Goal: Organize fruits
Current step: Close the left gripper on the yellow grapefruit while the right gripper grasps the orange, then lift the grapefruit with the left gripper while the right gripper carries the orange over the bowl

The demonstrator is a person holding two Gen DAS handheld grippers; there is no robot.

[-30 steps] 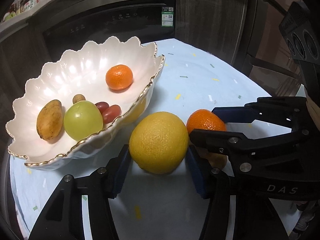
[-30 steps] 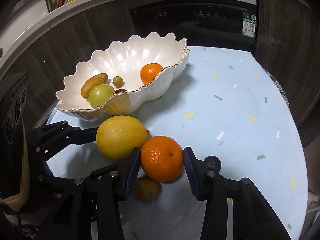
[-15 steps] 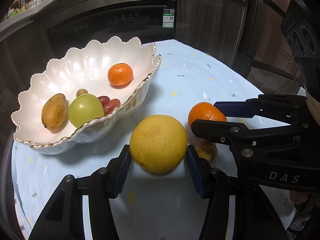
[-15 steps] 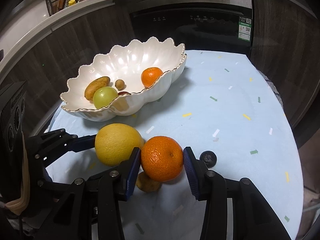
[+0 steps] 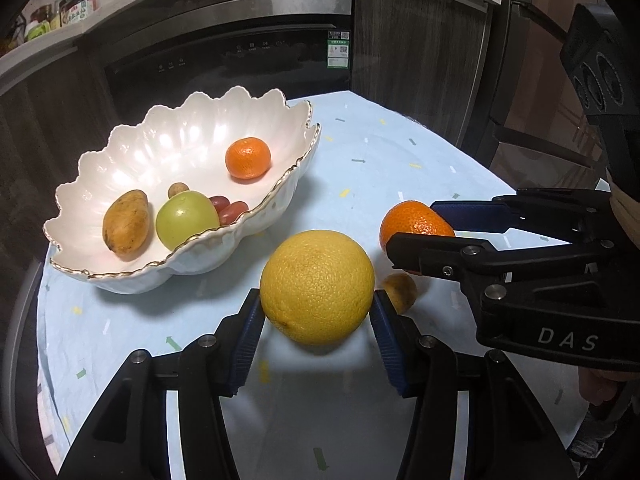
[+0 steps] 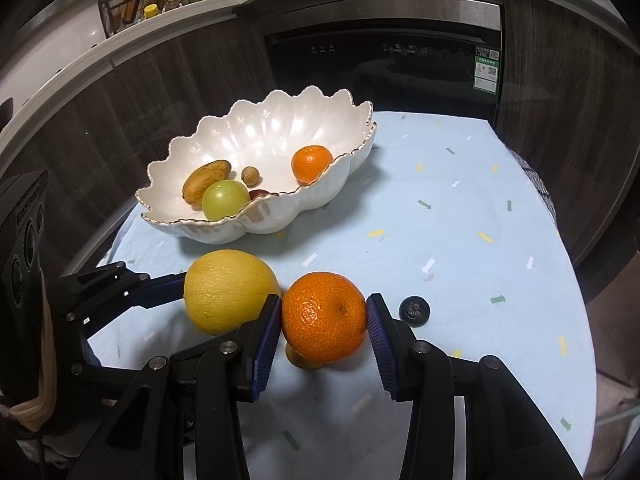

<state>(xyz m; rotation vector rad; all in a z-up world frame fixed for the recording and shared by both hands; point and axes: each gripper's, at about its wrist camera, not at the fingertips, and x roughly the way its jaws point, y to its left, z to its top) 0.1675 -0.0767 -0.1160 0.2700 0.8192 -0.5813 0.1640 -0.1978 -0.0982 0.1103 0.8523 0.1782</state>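
Yellow citrus (image 5: 317,286) sat clamped in our left gripper (image 5: 316,322), lifted off the pale blue cloth (image 6: 460,220) near the scalloped white bowl (image 6: 320,200); just beside it, farther from the bowl, our right gripper (image 6: 324,326) clenched 1 orange (image 6: 324,316).

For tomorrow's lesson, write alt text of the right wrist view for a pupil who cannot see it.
The right hand-held gripper is shut on an orange above a pale blue tablecloth, while the left hand-held gripper beside it grips a large yellow fruit. Behind them, a white scalloped bowl holds more fruit.
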